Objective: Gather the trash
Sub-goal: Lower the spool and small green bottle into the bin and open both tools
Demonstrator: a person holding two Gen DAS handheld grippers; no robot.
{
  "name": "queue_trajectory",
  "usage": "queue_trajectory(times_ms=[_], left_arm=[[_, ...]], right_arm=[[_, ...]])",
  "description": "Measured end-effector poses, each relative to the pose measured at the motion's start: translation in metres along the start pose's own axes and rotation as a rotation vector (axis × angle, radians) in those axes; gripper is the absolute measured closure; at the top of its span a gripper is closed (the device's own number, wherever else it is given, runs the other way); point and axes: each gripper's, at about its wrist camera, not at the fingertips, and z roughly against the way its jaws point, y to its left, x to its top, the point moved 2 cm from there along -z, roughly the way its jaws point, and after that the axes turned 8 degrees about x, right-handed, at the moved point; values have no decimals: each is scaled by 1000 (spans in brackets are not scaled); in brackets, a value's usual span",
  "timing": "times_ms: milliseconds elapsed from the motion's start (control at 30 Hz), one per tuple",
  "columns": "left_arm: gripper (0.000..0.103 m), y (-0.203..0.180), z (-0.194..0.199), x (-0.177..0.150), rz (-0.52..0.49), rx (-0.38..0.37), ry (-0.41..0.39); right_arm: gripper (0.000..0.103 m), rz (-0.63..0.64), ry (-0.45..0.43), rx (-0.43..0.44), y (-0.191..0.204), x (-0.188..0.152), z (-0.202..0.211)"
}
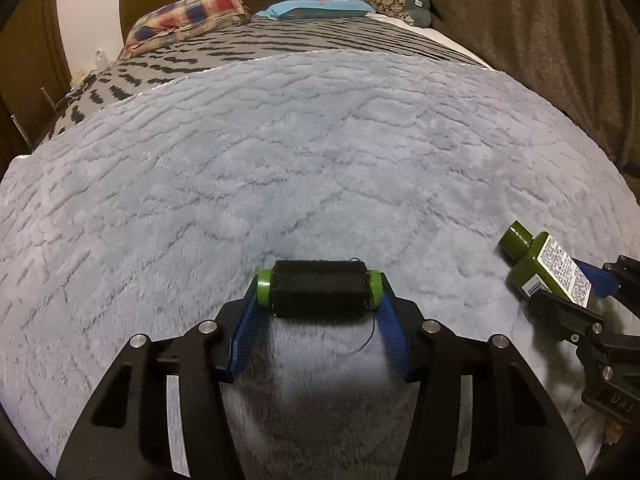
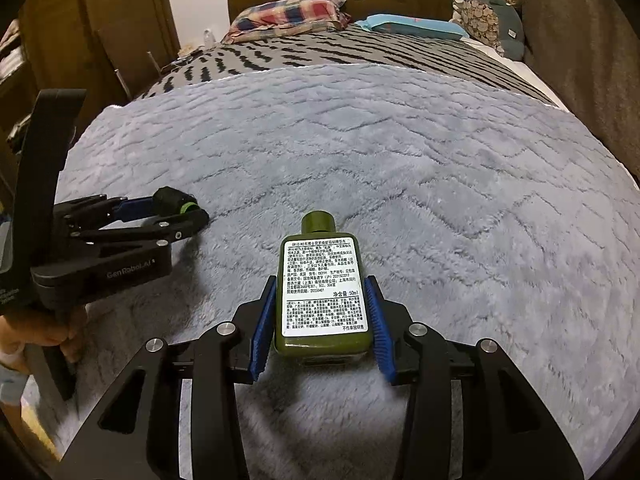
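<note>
A black fuzzy roller with green ends [image 1: 320, 288] lies crosswise between the blue pads of my left gripper [image 1: 320, 300], just above the grey plush blanket [image 1: 320, 160]. Each pad presses on one green end, and a loose black thread hangs from the roller. In the right wrist view the same roller [image 2: 170, 200] sits in the left gripper [image 2: 176, 208] at the far left. My right gripper [image 2: 322, 292] is shut on a small dark green bottle [image 2: 322, 276] with a white printed label, cap pointing away. That bottle [image 1: 548, 264] also shows at the right edge of the left wrist view.
The blanket covers the near half of a bed with a grey-and-black patterned cover [image 2: 320, 52]. A plaid pillow [image 2: 288, 12] and a blue pillow [image 2: 416, 24] lie by the wooden headboard. A curtain [image 2: 580, 40] hangs at right and a wardrobe [image 2: 100, 20] stands at left. A hand [image 2: 36, 340] holds the left gripper's handle.
</note>
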Motion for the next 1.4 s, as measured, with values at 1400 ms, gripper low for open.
queue_trajectory(times_ms=[1400], left_arm=[[52, 6, 217, -309, 83, -113, -83]], right_arm=[[60, 26, -51, 118, 101, -231, 148]])
